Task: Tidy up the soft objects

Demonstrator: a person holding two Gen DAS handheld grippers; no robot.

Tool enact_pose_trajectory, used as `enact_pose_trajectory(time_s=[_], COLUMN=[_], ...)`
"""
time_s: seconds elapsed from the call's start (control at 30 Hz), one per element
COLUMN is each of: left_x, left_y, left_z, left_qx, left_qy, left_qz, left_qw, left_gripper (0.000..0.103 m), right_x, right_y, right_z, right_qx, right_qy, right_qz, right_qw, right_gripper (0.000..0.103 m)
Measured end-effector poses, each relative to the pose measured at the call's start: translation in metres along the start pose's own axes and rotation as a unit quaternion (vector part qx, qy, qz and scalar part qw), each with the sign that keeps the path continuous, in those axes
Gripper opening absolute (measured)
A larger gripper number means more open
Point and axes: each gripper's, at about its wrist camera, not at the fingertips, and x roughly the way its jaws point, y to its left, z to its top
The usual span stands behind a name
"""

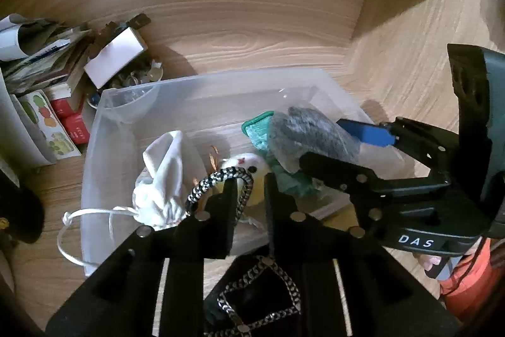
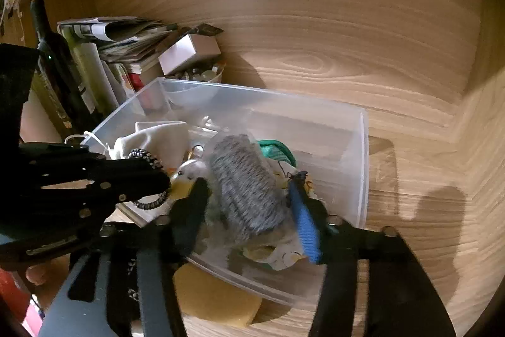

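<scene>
Over a clear plastic bin (image 1: 94,147) on the wooden desk (image 1: 252,30), the right gripper (image 2: 249,204) has its jaws spread wide around a grey knitted bundle (image 2: 246,185), touching both its sides. The left gripper (image 1: 251,179) has its jaws fairly close together, with a black-and-white braided cord (image 1: 217,179) looped round one finger; whether they actually pinch it is hard to tell. A white cloth pouch (image 1: 164,179) lies inside the bin, and a yellow sponge (image 2: 214,296) sits on the desk just outside it.
</scene>
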Motion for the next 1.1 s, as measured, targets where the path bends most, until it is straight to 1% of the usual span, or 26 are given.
enact_pose_trajectory(time_s=[0.03, 0.1, 0.17, 0.27, 0.33, 0.4, 0.43, 0.5, 0.57, 0.6, 0.63, 0.7, 0.87, 0.97, 1.03, 1.1], left_x=[-0.003, -0.008, -0.017, -0.038, -0.051, -0.066, -0.070, -0.080, -0.086, -0.089, -0.088, -0.086, -0.066, -0.050, -0.041, -0.035], left_y=[-0.001, -0.003, -0.007, -0.013, -0.015, -0.016, -0.016, -0.015, -0.015, -0.016, -0.016, -0.016, -0.006, 0.002, 0.010, 0.017], left_z=[-0.001, -0.002, -0.003, -0.006, -0.009, -0.013, -0.015, -0.019, -0.024, -0.027, -0.029, -0.038, -0.061, -0.074, -0.080, -0.085], left_qx=[-0.001, -0.001, 0.002, 0.009, 0.012, 0.009, 0.008, 0.007, 0.010, 0.014, 0.016, 0.020, 0.013, 0.002, -0.008, -0.017], left_qy=[-0.001, -0.004, -0.013, -0.031, -0.046, -0.063, -0.068, -0.077, -0.082, -0.084, -0.084, -0.078, -0.038, -0.005, 0.013, 0.020], left_qz=[-0.003, -0.005, -0.004, -0.001, 0.005, 0.012, 0.014, 0.021, 0.031, 0.039, 0.046, 0.056, 0.059, 0.062, 0.057, 0.056], left_qw=[1.0000, 1.0000, 0.9999, 0.9995, 0.9989, 0.9979, 0.9975, 0.9968, 0.9961, 0.9956, 0.9953, 0.9952, 0.9975, 0.9980, 0.9982, 0.9981], left_gripper=[0.022, 0.032, 0.039, 0.045, 0.053, 0.068, 0.071, 0.083, 0.091, 0.095, 0.096, 0.099, 0.100, 0.100, 0.100, 0.100], right_x=[-0.003, -0.007, -0.015, -0.025, -0.035, -0.044, -0.047, -0.054, -0.061, -0.065, -0.067, -0.071, -0.067, -0.059, -0.050, -0.040], right_y=[0.001, 0.002, 0.002, 0.004, 0.005, 0.006, 0.007, 0.008, 0.007, 0.007, 0.008, 0.010, 0.014, 0.014, 0.015, 0.016], right_z=[0.000, 0.001, 0.002, 0.004, 0.003, 0.001, 0.001, -0.002, -0.006, -0.009, -0.012, -0.018, -0.037, -0.048, -0.054, -0.059], right_qx=[-0.002, -0.002, -0.002, -0.001, 0.000, 0.000, 0.000, 0.002, 0.007, 0.010, 0.010, 0.008, 0.004, 0.007, 0.005, 0.002], right_qy=[-0.005, -0.012, -0.021, -0.034, -0.045, -0.053, -0.055, -0.059, -0.062, -0.063, -0.065, -0.064, -0.045, -0.024, -0.006, 0.014], right_qz=[-0.004, -0.007, -0.009, -0.012, -0.013, -0.015, -0.016, -0.019, -0.016, -0.014, -0.015, -0.020, -0.029, -0.022, -0.020, -0.019], right_qw=[1.000, 1.000, 1.000, 0.999, 0.999, 0.999, 0.998, 0.998, 0.998, 0.998, 0.998, 0.998, 0.999, 0.999, 1.000, 1.000], right_gripper=[0.064, 0.068, 0.070, 0.075, 0.079, 0.081, 0.083, 0.086, 0.091, 0.095, 0.100, 0.102, 0.102, 0.102, 0.102, 0.101])
